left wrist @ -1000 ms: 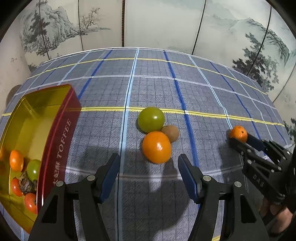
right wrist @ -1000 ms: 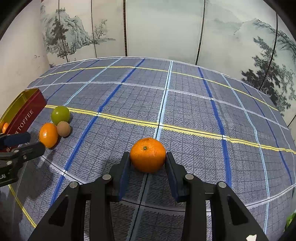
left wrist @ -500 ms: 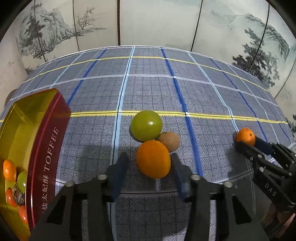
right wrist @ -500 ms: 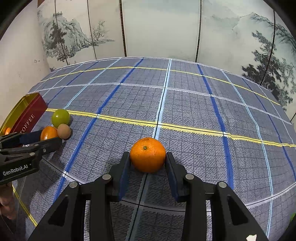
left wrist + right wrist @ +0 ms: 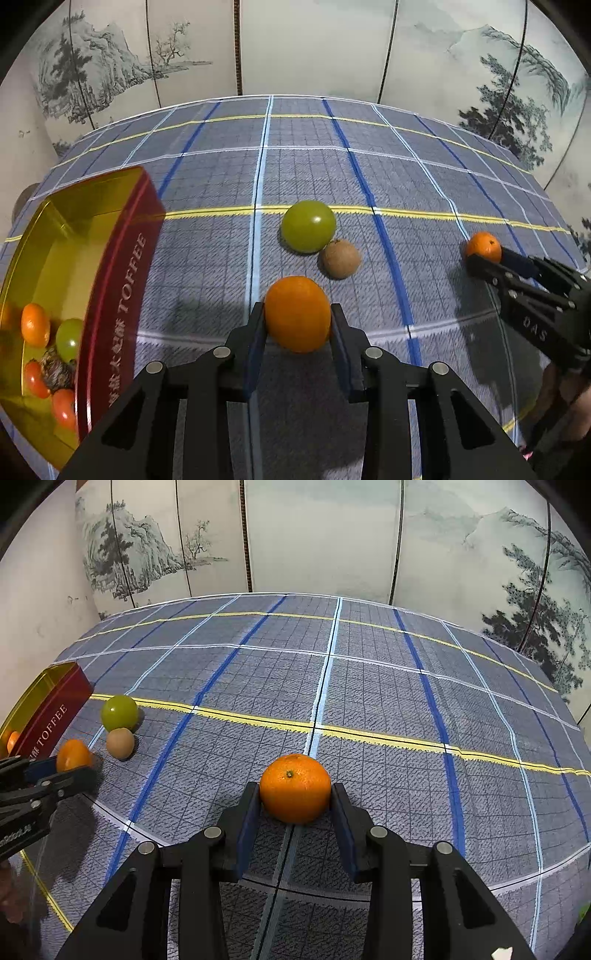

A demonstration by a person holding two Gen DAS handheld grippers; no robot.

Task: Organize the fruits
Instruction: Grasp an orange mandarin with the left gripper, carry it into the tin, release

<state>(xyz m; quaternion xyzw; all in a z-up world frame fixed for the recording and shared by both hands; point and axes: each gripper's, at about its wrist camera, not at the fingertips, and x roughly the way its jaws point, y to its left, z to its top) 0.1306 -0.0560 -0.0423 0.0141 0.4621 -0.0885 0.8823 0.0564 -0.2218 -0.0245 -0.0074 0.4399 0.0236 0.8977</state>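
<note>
Two oranges gripped, tin waiting at left

Smooth orange (image 5: 297,314) sits on the worktop (image 5: 332,173), clamped in the left gripper (image 5: 297,332) jaws; the tin (image 5: 122,280) lies close left. Right gripper (image 5: 294,805) jaws clamp a mandarin (image 5: 294,787), farther off.

Plaid blue-grey tablecloth (image 5: 424,173), painted landscape folding screen (image 5: 321,535) behind, perhaps a plain wall (image 5: 33,602) beside it

Tablecloth (image 5: 207,258): grey-blue plaid w/ blue, white, yellow stripes. Tin (image 5: 122,280): red outside, gold inside. Near oranges (image 5: 297,314) (image 5: 294,788) orange; far apple (image 5: 308,226) green; kiwi (image 5: 340,258), maybe, brown.
</note>
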